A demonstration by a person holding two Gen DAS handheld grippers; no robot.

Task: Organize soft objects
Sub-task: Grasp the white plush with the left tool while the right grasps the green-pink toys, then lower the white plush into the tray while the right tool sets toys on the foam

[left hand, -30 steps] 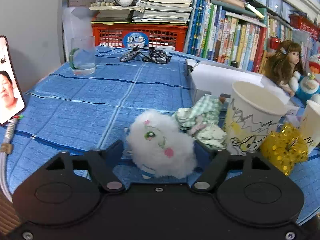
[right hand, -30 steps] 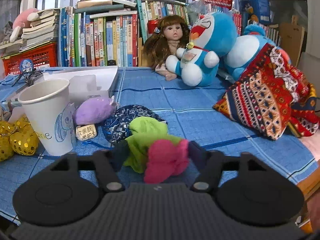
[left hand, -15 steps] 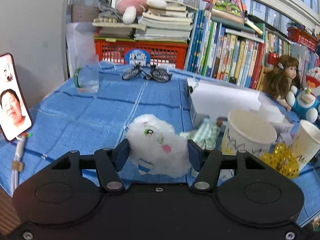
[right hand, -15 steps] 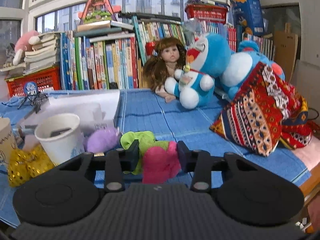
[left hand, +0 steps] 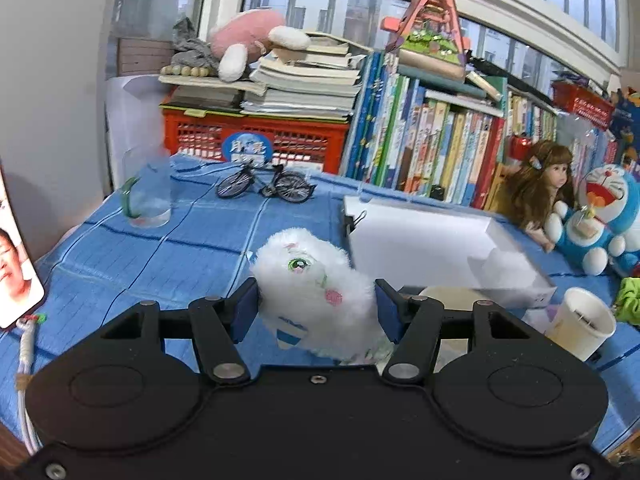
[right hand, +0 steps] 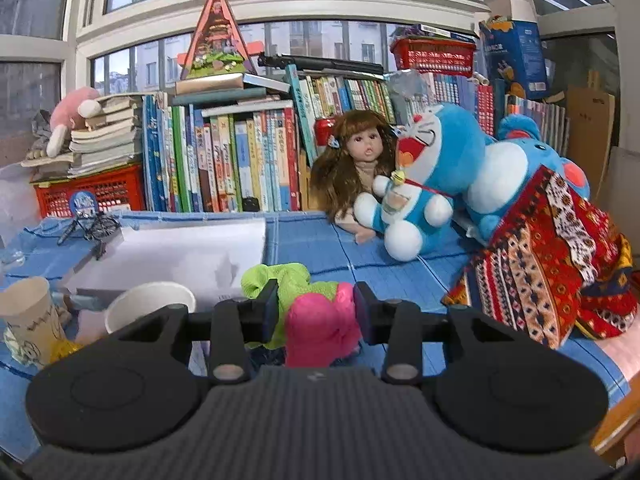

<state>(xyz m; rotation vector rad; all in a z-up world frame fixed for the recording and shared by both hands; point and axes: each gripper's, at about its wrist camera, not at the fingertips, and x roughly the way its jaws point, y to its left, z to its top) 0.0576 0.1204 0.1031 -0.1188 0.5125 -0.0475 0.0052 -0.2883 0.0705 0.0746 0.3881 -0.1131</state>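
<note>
**Both soft toys lifted off the bench**

The bench (left hand: 120,248) now sits lower in both views: both tongs have risen. The left tongs (left hand: 316,308) grip the white plush (left hand: 316,288), held above the cloth near the white box (left hand: 432,248). The right tongs (right hand: 316,312), just closed tighter, clamp the pink-and-green toy (right hand: 320,328). Both pickups look done; placing likely comes next.

Two paper cups (right hand: 28,316) (right hand: 150,306) stand by one white box (right hand: 176,256). Soft things: one white fluffy toy (left hand: 316,292), one pink-and-green cloth bundle (right hand: 316,320), two blue plush toys (right hand: 424,184) (right hand: 516,172), one pink plush (left hand: 248,38), one patterned cloth (right hand: 548,256). One doll (right hand: 356,164), one model bicycle (left hand: 266,184), one glass (left hand: 148,190), two red baskets (left hand: 256,140) (right hand: 436,56).
</note>
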